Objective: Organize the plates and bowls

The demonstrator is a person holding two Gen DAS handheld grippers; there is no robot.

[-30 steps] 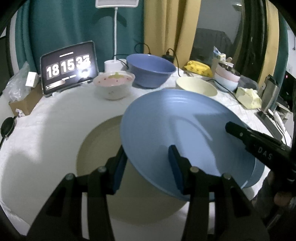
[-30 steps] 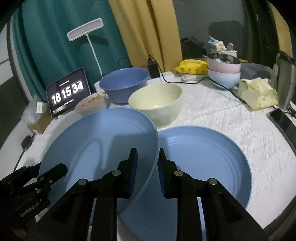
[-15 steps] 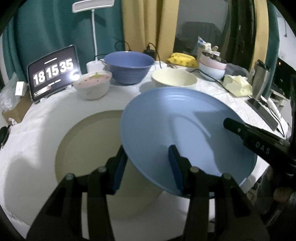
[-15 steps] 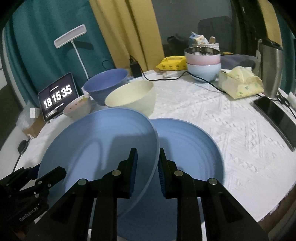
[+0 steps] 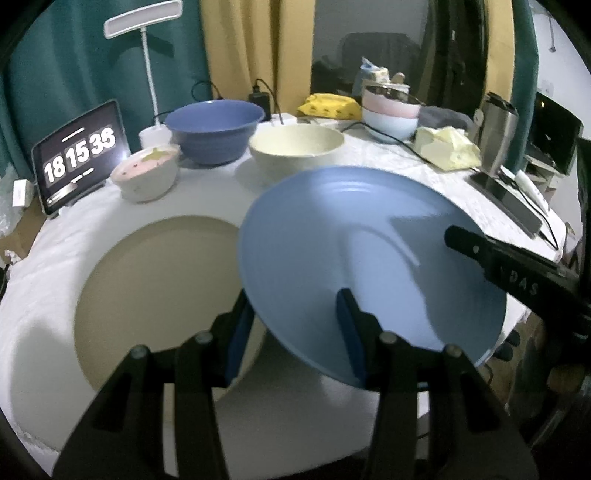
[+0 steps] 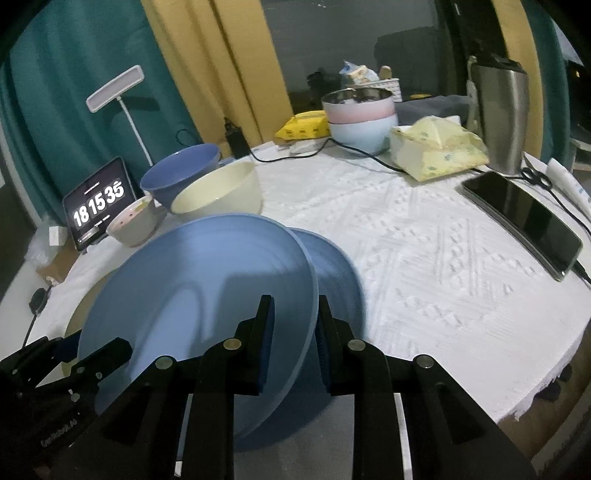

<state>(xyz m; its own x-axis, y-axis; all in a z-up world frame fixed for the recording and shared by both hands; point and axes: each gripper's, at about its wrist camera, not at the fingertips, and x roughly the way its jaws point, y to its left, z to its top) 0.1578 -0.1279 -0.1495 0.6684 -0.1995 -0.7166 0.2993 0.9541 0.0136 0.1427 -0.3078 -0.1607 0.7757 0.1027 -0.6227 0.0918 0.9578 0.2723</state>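
Observation:
A large blue plate hangs tilted above the white-clothed table, gripped from both sides. My left gripper is shut on its near left rim, one finger under the plate and one on top. My right gripper is shut on the opposite rim; one of its fingers lies on the plate in the left wrist view. A second blue plate lies flat beneath, mostly hidden. A beige plate lies to the left. Behind stand a pink-and-white bowl, a dark blue bowl and a cream bowl.
A tablet clock and a desk lamp stand at the back left. Stacked pink and pale blue bowls, a yellow tissue pack, a steel tumbler, a phone and cables fill the right side. The table edge is close on the right.
Both grippers have carried the blue plate to the right, over the second blue plate, which is now more covered. More of the beige plate shows. Neither grip has changed.

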